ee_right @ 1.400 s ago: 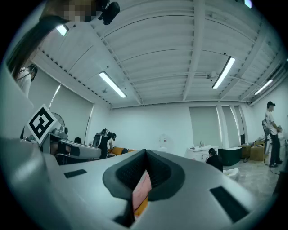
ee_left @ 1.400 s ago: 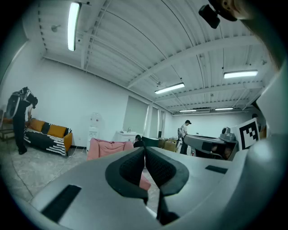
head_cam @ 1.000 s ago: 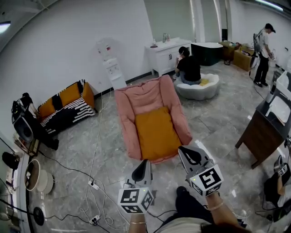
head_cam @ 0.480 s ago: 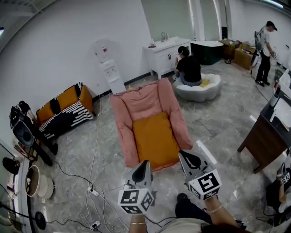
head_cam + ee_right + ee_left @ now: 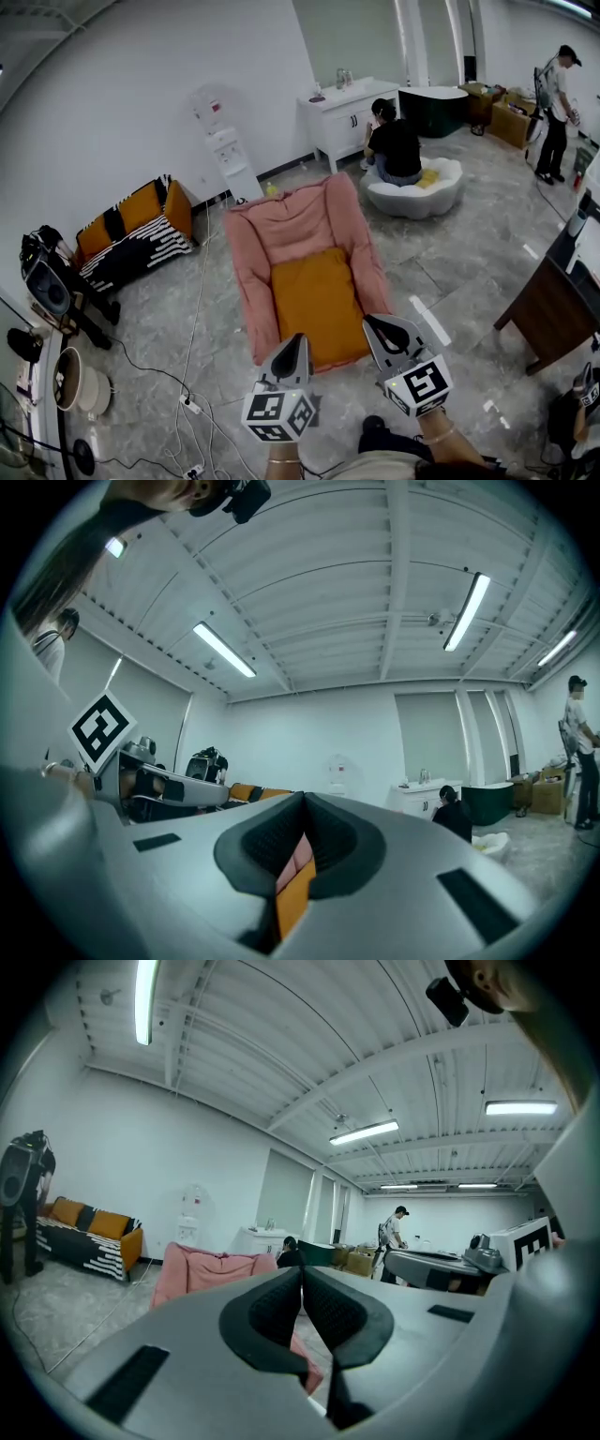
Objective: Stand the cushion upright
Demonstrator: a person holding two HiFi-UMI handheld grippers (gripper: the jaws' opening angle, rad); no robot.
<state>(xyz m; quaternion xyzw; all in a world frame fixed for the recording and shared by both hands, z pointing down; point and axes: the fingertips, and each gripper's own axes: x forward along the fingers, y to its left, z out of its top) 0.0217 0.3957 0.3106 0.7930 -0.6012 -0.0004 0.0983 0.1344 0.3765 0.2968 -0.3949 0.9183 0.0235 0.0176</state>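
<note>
An orange cushion [image 5: 317, 305] lies flat on the seat of a pink floor lounger [image 5: 281, 225] in the middle of the head view. Both grippers hang side by side just short of the lounger's near edge, pointing level at it. My left gripper [image 5: 296, 339] is shut with nothing in it; in the left gripper view [image 5: 302, 1269] its jaws meet and the pink lounger [image 5: 202, 1269] shows beyond. My right gripper [image 5: 373, 323] is shut and empty too. In the right gripper view [image 5: 305, 799] the cushion [image 5: 295, 892] shows through the slit below the tips.
A striped orange-and-black sofa [image 5: 131, 225] and a speaker stand [image 5: 47, 281] sit at the left. Cables and a power strip [image 5: 192, 403] cross the floor. A person [image 5: 394, 145] sits by a white shell seat [image 5: 417, 192]. A brown desk [image 5: 553, 309] stands right.
Both grippers have travelled forward toward the pink lounger, which now sits closer to their tips. Their jaws stay shut and the cushion has not moved.
</note>
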